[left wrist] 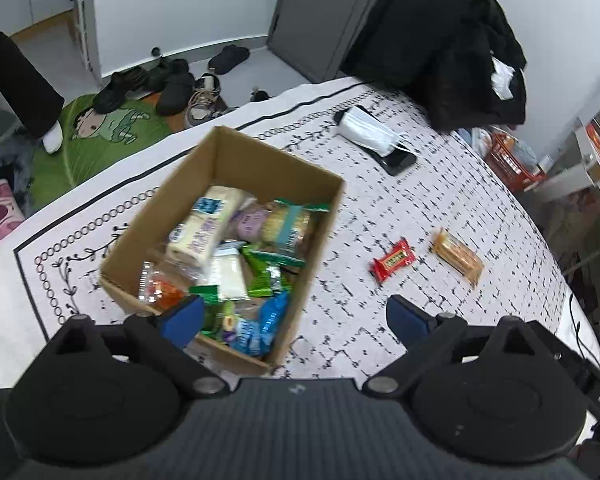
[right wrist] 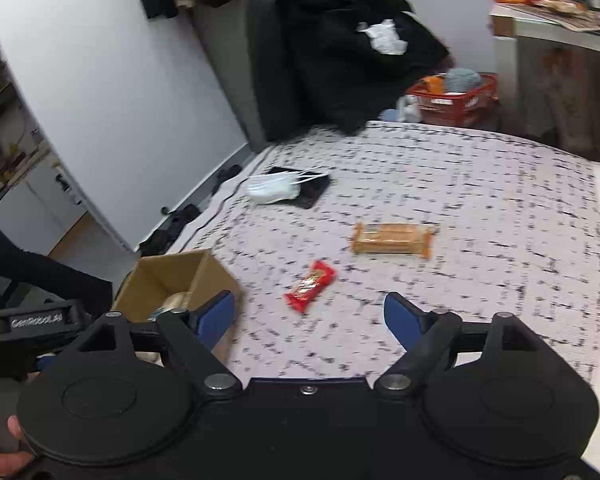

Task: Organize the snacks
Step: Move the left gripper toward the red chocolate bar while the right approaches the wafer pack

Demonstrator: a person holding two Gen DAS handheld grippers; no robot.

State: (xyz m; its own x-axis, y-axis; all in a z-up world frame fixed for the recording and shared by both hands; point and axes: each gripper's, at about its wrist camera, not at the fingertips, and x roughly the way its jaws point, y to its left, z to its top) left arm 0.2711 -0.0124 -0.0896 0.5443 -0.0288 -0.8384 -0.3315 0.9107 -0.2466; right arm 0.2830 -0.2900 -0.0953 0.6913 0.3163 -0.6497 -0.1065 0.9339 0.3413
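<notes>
1. Left wrist view: left claw (left wrist: 294, 322) spread wide, empty, hovering over the near end of the cardboard box (left wrist: 320, 216).
2. Box open-topped, standing on the patterned bench (left wrist: 440, 208), crammed with wrapped snacks: pale cream packs toward its far end, green wrappers in the middle, blue wrappers (left wrist: 260, 326) at the near corner.
3. To the right of the box, flat on the cloth and clear of it: red snack bar (left wrist: 393, 260).
4. Just right of the bar, apart from it: tan cracker pack (left wrist: 458, 257).
5. Beyond the box: white face mask (left wrist: 370, 130) lying on a black phone (left wrist: 400, 160), with a black coat (left wrist: 452, 40) heaped further back.
6. Right wrist view: right claw (right wrist: 310, 320) also spread wide, gripping nothing, above the cloth with the red snack bar (right wrist: 311, 286) just ahead between its blue fingers (right wrist: 400, 316).
7. Box corner (right wrist: 172, 276) at the left of that view; cracker pack (right wrist: 392, 239) further from the box than the bar.
</notes>
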